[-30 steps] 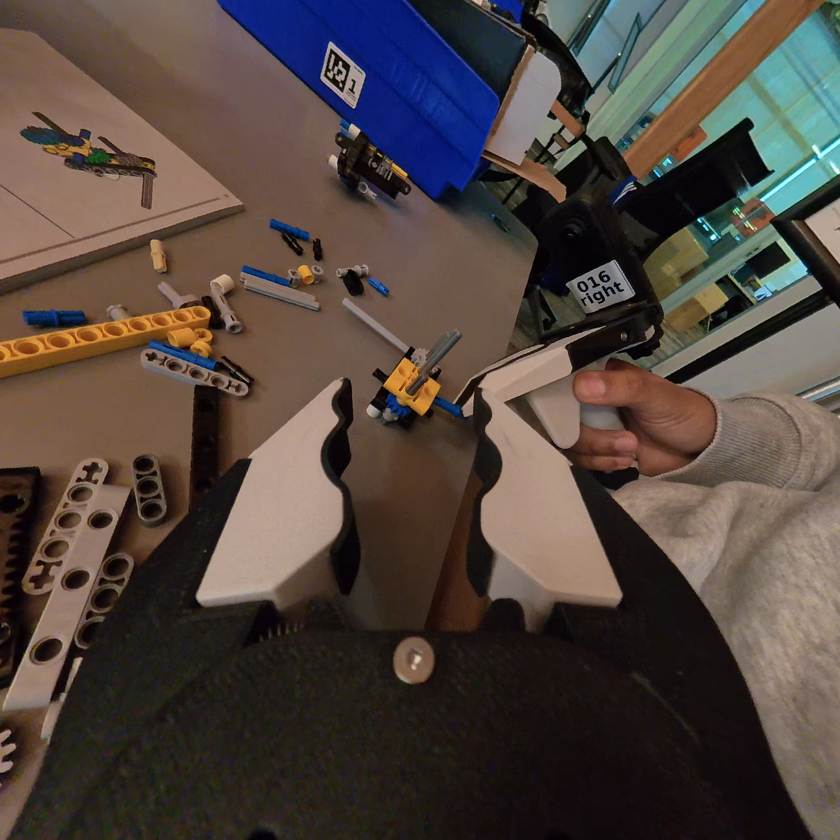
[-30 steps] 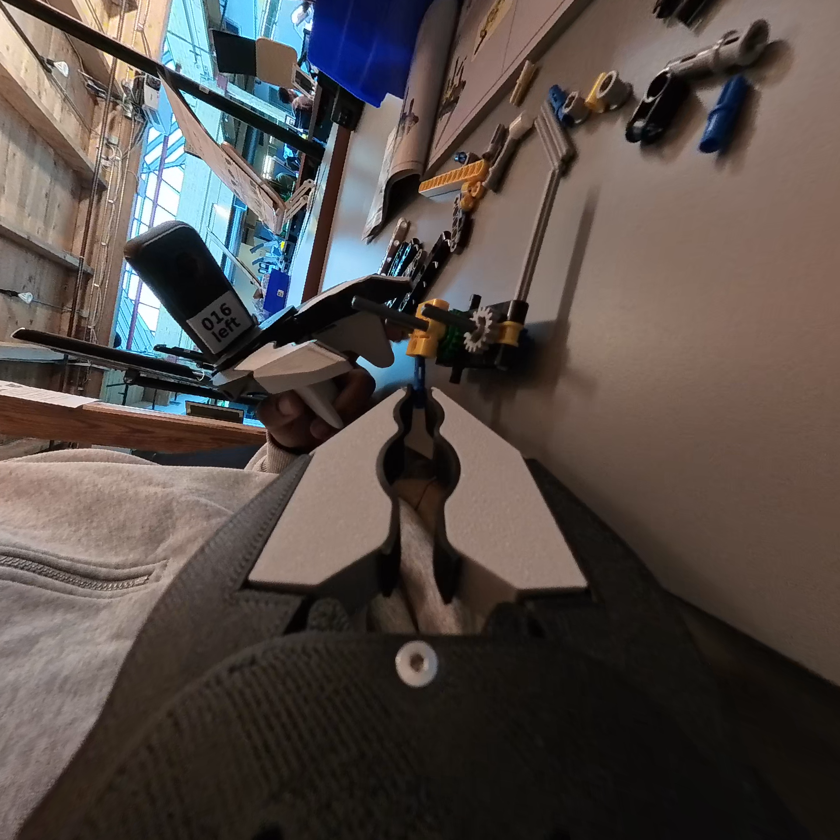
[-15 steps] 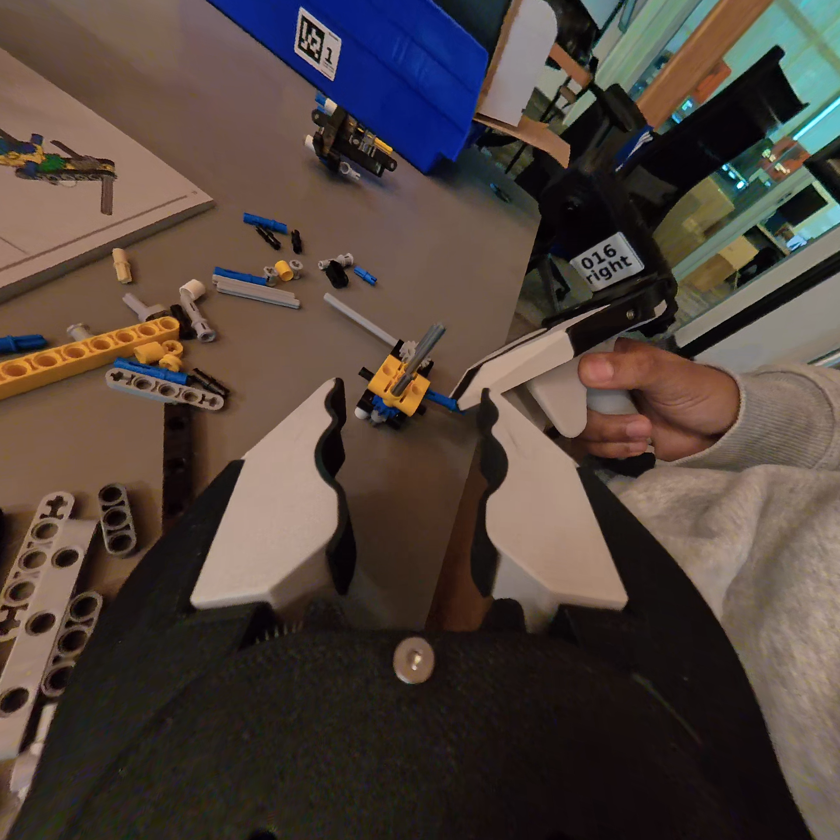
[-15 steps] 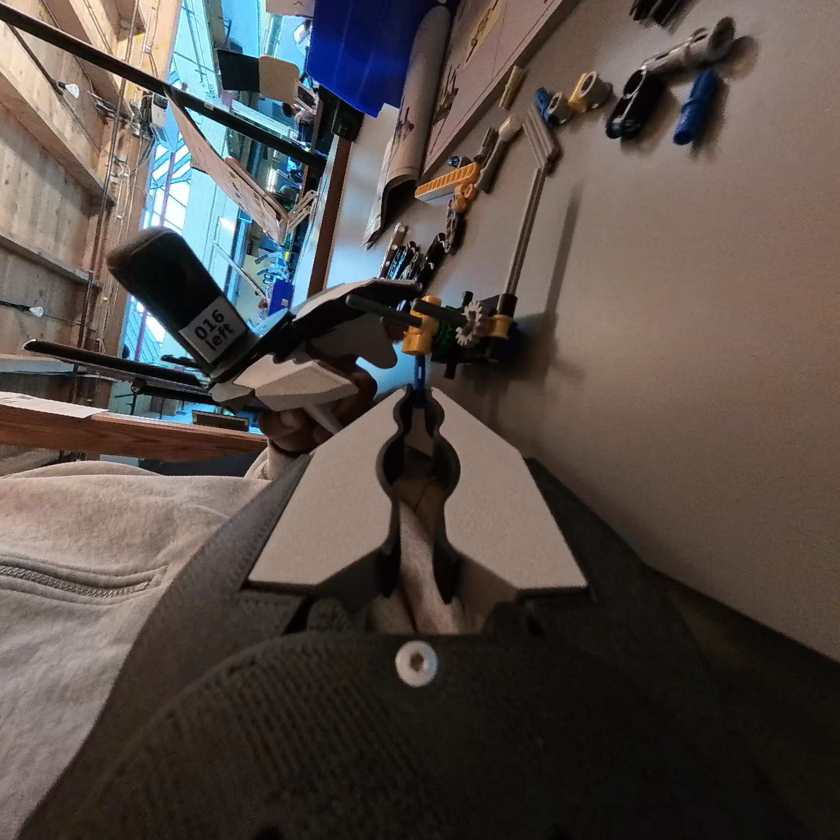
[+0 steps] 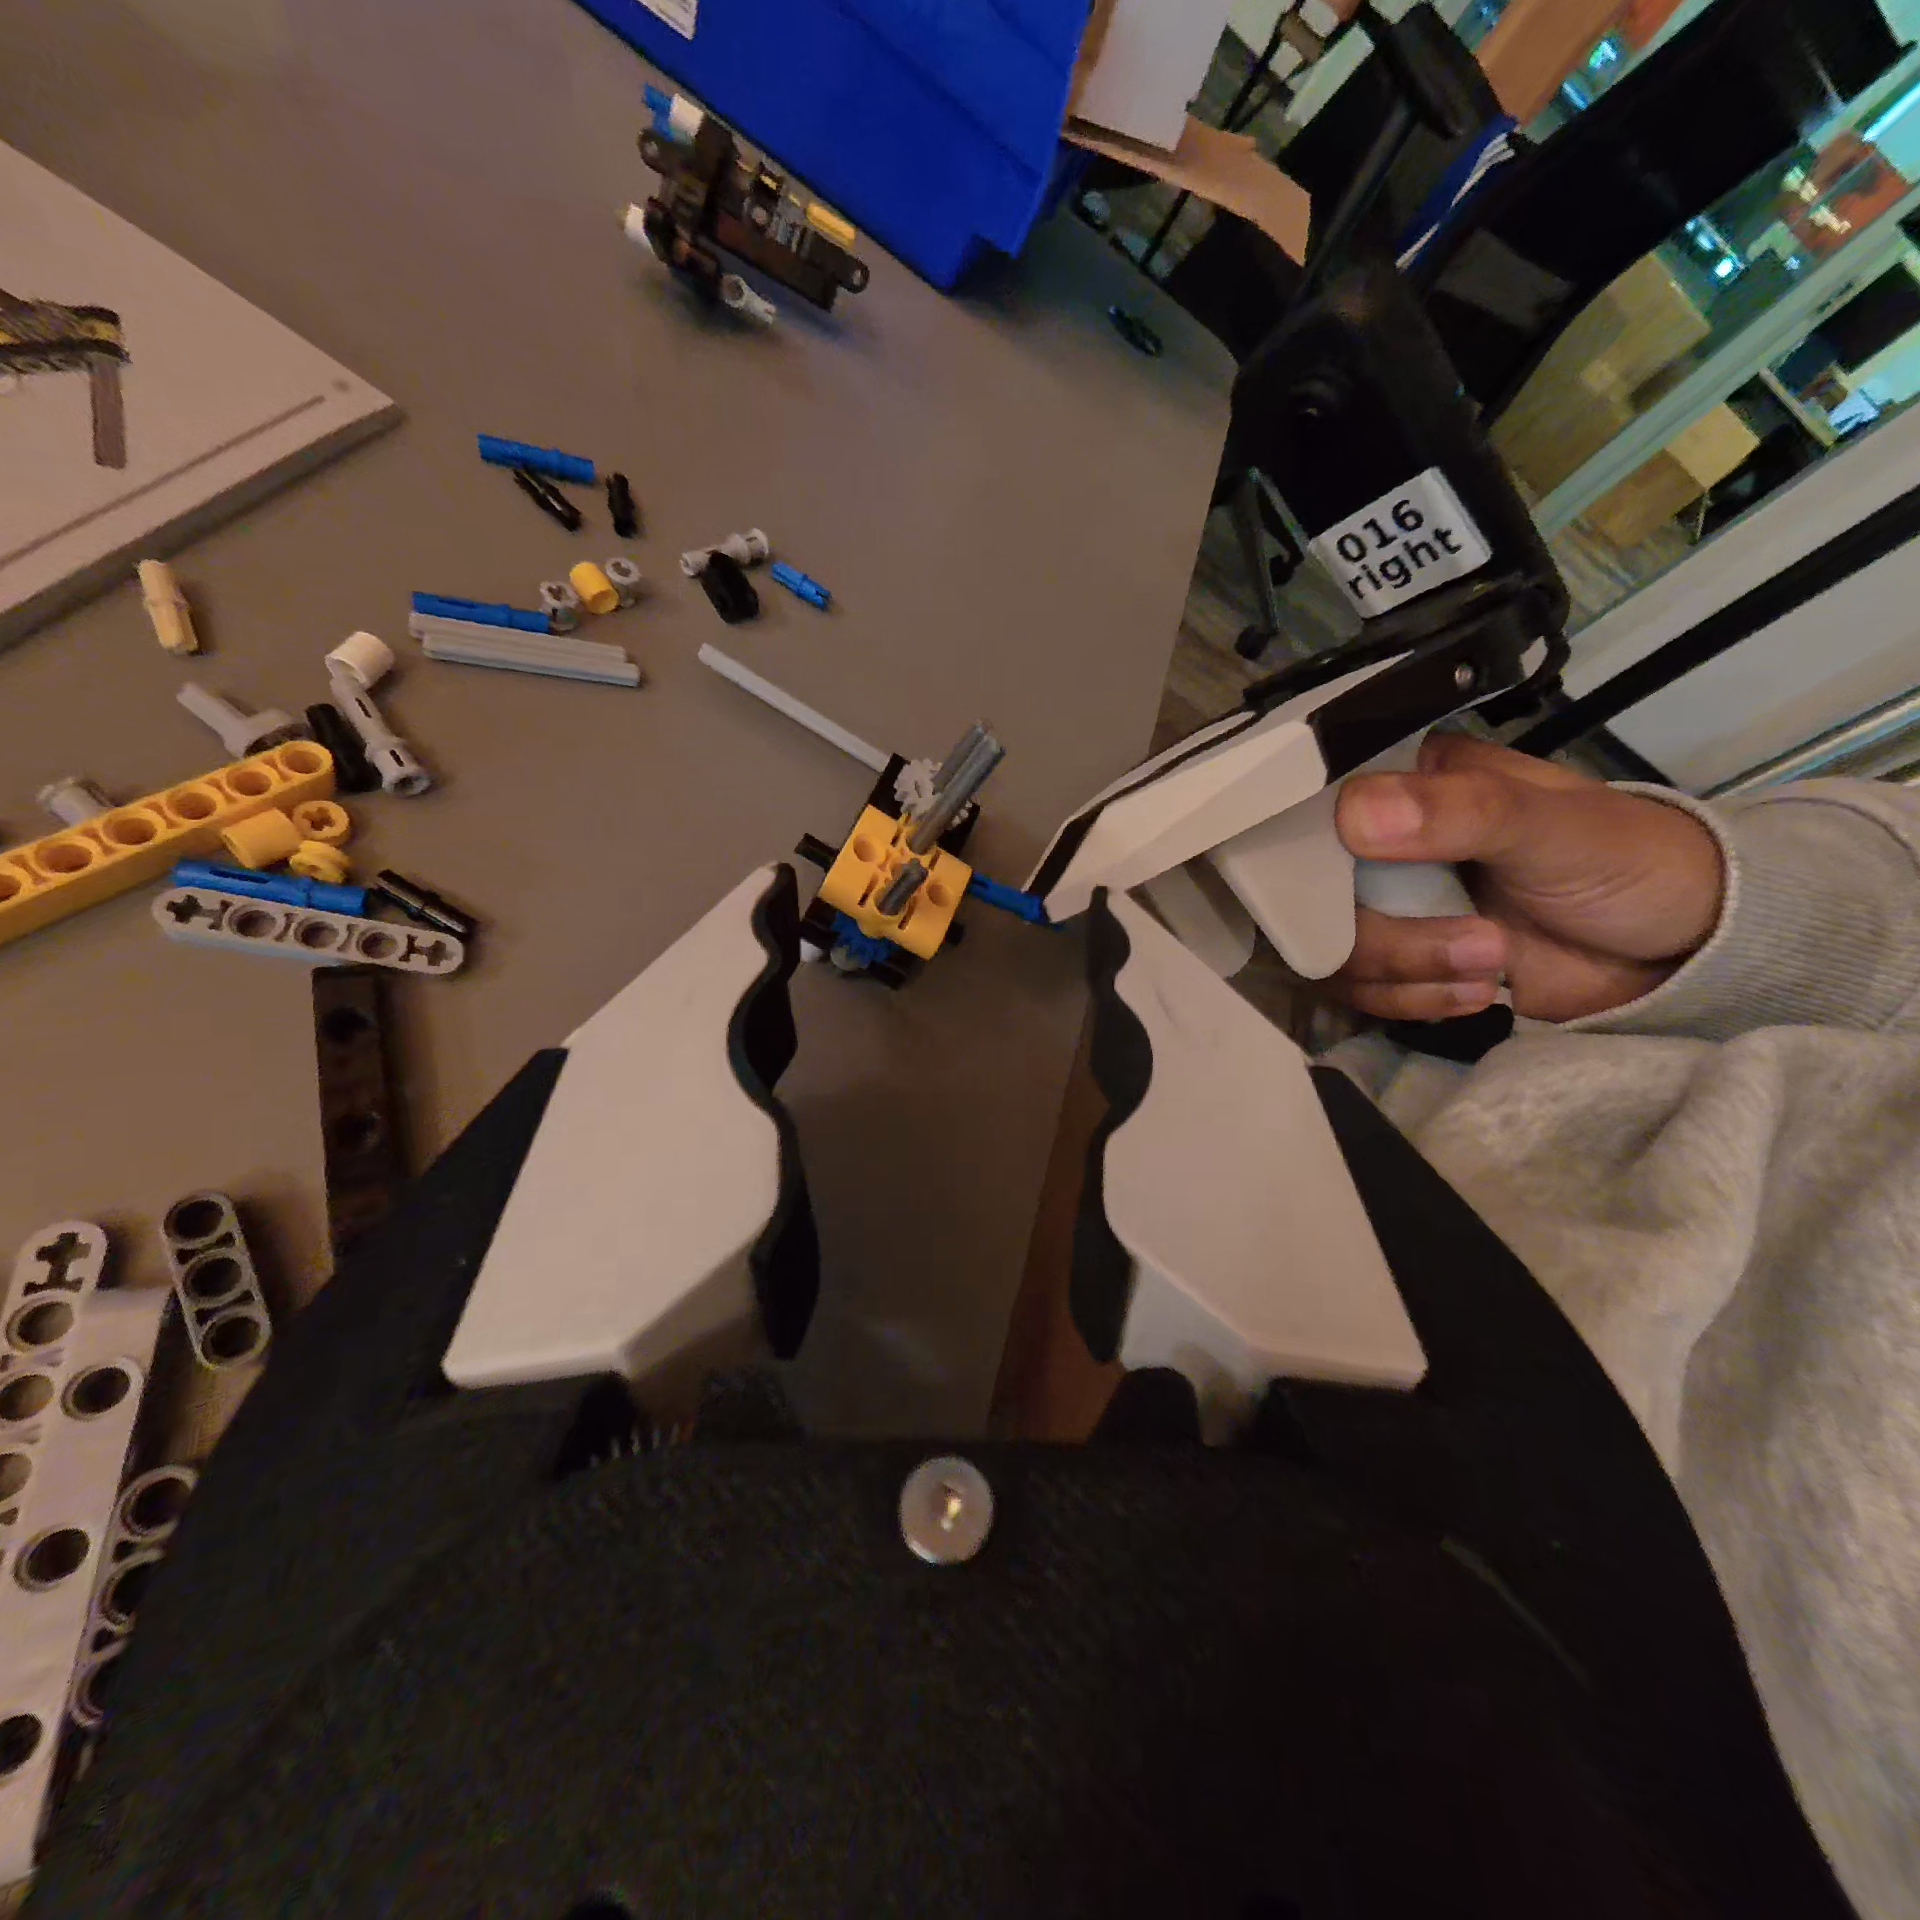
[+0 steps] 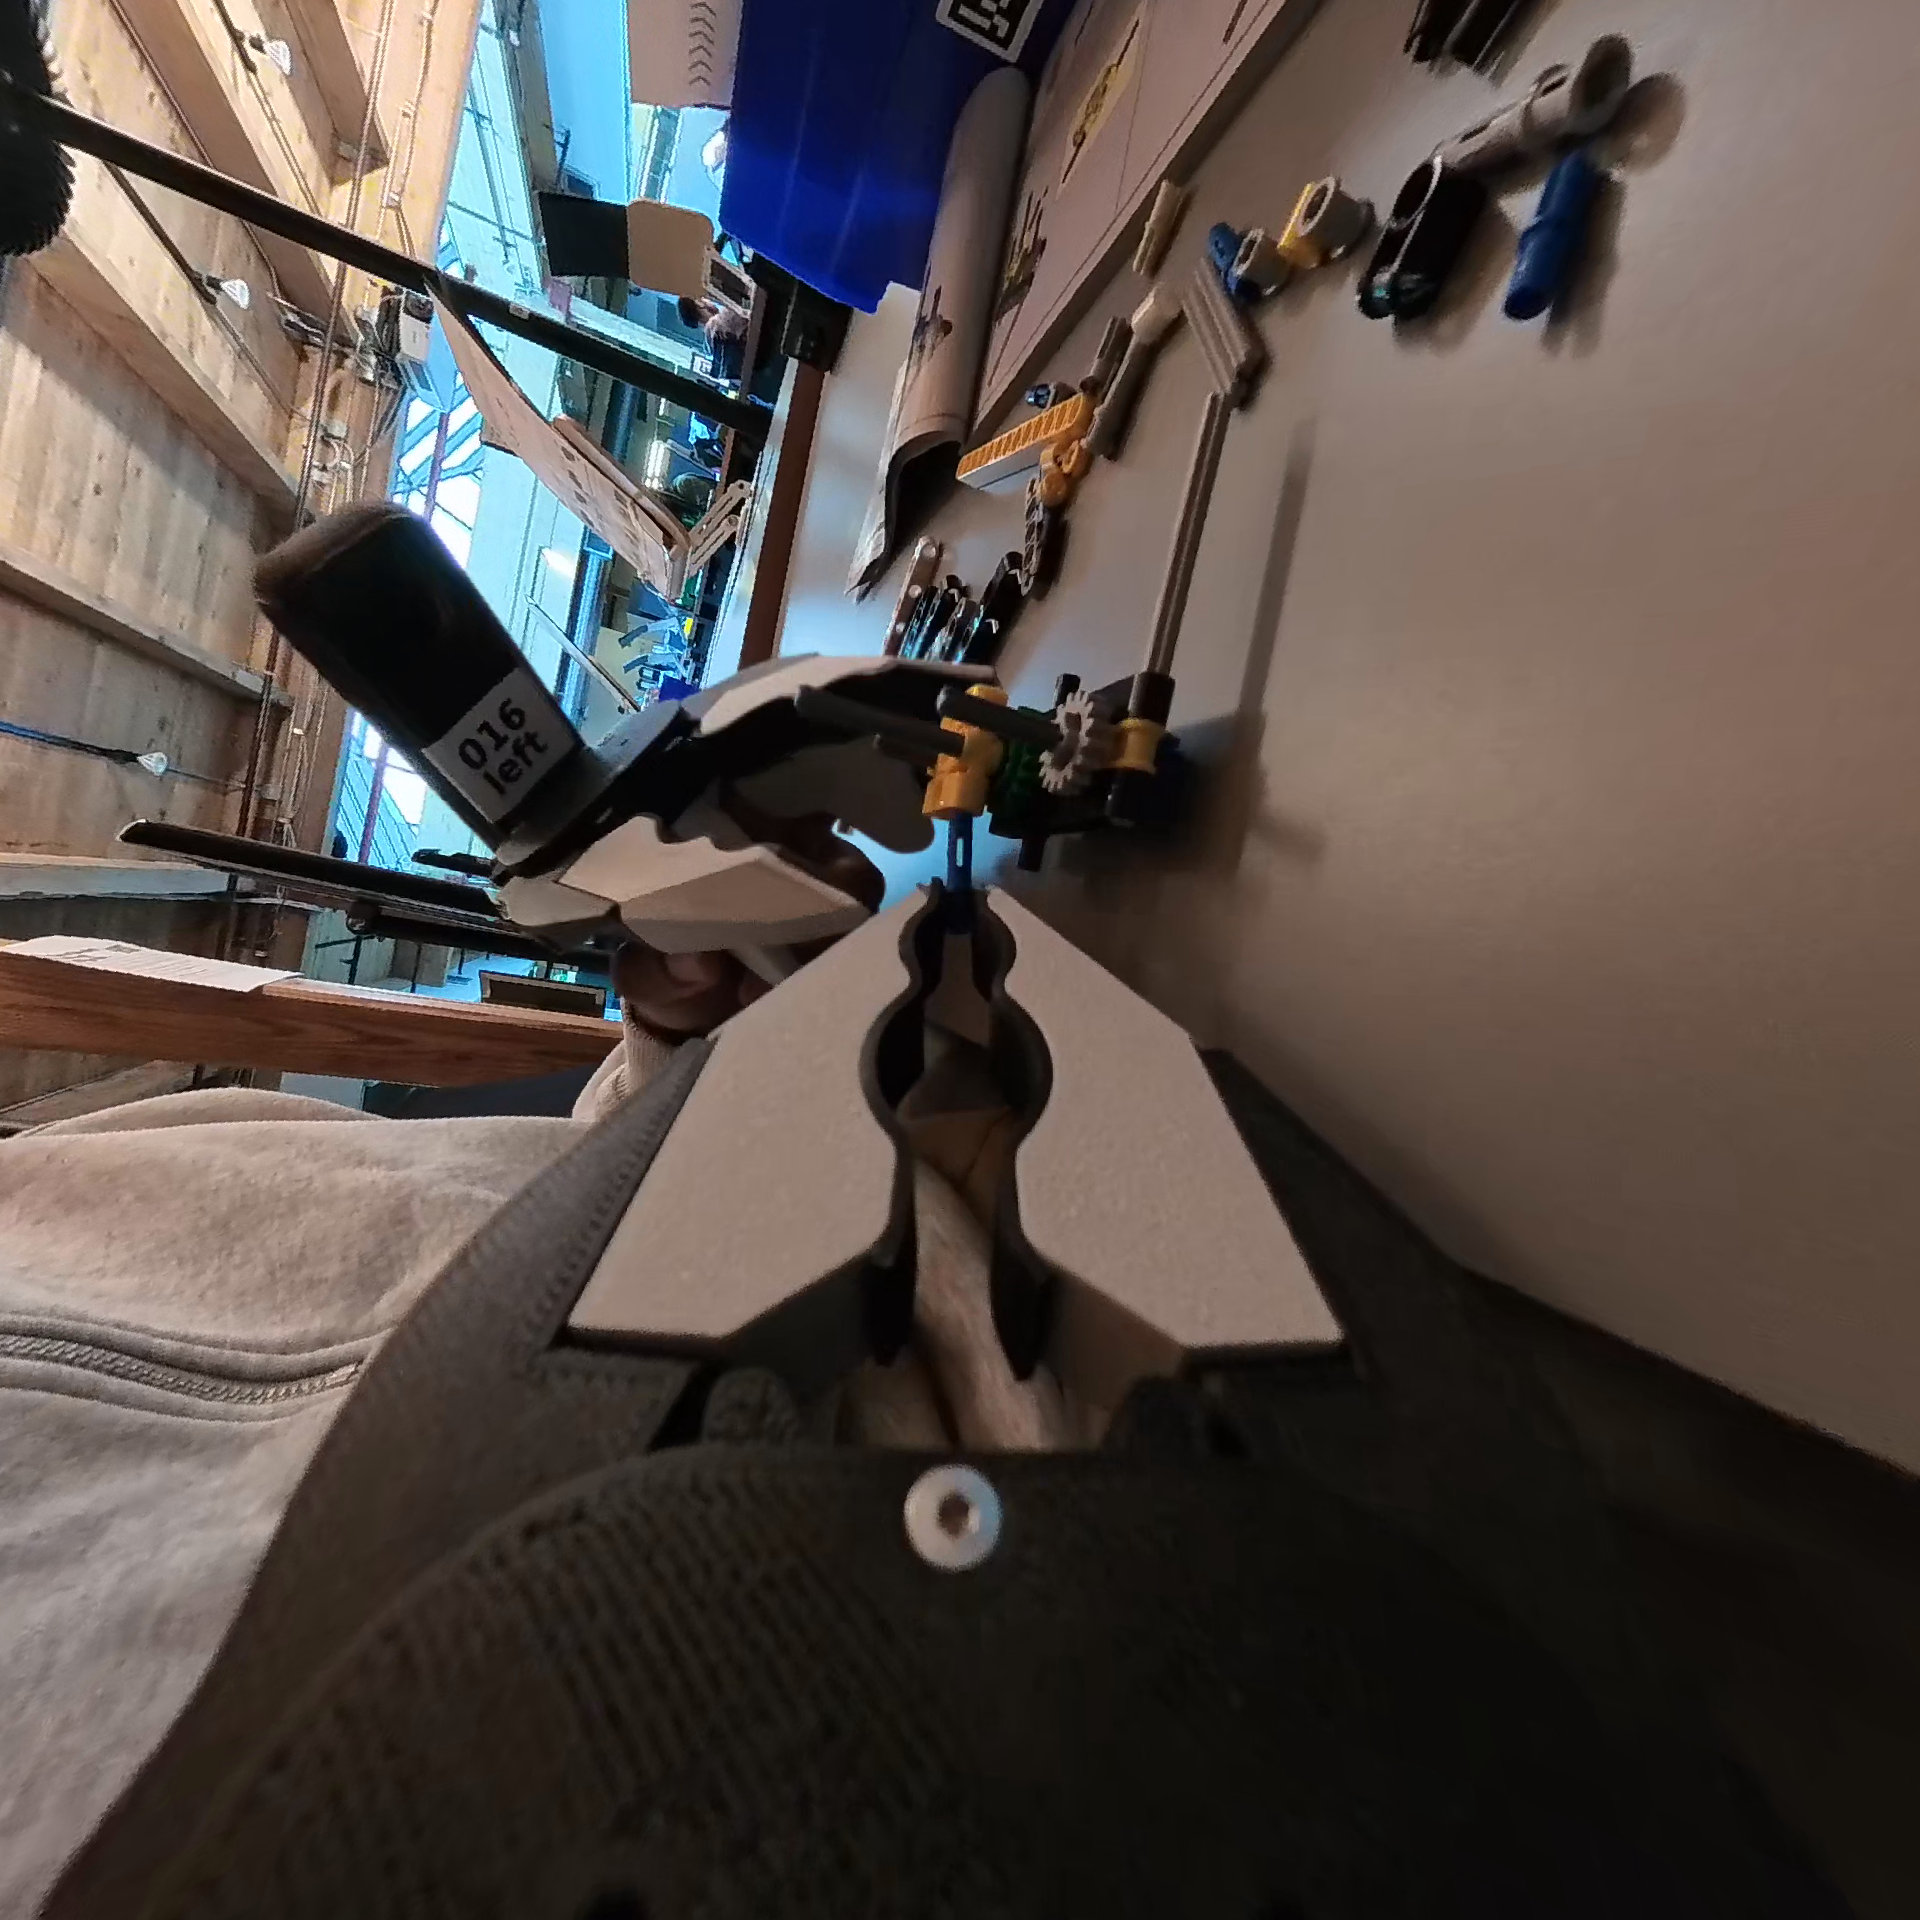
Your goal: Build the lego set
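A small yellow, black and blue lego assembly with a white gear and two grey axles stands on the grey table near its right edge. My left gripper is open and empty, and the assembly sits just ahead of its fingertips. My right gripper is shut on a blue pin that meets the assembly's yellow side. In the left wrist view the right gripper comes in from the right with the blue pin at its tip. The left gripper shows in the right wrist view beside the axles.
Loose parts lie to the left: a yellow beam, a grey beam, a black beam, grey axles and several pins. An instruction booklet, a blue bin and a second black assembly lie farther back.
My left gripper has moved forward, so the assembly now sits right at its open fingertips. My right gripper has kept its hold on the blue pin at the assembly.
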Available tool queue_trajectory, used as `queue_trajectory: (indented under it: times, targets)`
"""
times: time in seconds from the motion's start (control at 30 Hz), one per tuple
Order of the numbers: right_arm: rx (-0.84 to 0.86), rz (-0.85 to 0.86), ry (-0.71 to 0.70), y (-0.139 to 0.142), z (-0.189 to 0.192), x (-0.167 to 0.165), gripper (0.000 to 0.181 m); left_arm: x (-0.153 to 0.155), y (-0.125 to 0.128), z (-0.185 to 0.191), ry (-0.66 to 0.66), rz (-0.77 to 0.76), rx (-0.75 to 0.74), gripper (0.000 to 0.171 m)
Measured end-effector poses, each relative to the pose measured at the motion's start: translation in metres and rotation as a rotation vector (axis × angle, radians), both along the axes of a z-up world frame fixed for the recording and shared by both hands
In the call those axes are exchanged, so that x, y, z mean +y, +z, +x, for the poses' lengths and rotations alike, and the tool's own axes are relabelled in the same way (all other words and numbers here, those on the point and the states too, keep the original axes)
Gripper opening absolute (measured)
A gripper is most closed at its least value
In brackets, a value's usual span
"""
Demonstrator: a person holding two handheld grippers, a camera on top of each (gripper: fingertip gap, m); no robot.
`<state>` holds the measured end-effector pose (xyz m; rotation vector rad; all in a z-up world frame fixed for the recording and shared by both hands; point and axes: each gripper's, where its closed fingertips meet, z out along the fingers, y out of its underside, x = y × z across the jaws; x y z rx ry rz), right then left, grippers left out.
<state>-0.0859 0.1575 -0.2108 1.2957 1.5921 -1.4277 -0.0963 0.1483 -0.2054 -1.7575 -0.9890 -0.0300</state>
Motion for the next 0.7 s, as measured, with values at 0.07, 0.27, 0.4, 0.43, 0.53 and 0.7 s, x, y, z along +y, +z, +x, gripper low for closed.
queue_trajectory:
  times: [0.07,0.27,0.4,0.43,0.53,0.7]
  targets:
    - [-0.002,0.006,-0.004,-0.001,-0.0002,0.0009,0.003,0.0007,-0.0016,0.0021,-0.011,-0.012,-0.001,0.051]
    - [-0.019,0.019,-0.014,-0.003,-0.0018,0.0031,0.003,0.0023,-0.003,0.0053,-0.028,-0.04,0.018,0.046]
    - [-0.027,0.029,-0.014,-0.0031,-0.002,0.0043,0.003,0.0005,-0.0055,0.0028,-0.005,-0.063,0.017,0.045]
    - [-0.029,0.03,-0.014,-0.0031,-0.0022,0.0046,0.003,-0.0003,-0.0058,0.0017,0.002,-0.063,0.014,0.045]
    - [-0.034,0.033,-0.013,-0.0027,-0.0027,0.0049,0.002,-0.0026,-0.0058,-0.0016,0.027,-0.05,0.0,0.041]
    - [-0.04,0.027,-0.015,-0.0018,-0.0029,0.0039,0.003,-0.002,-0.0019,-0.0041,0.043,-0.027,0.014,0.028]
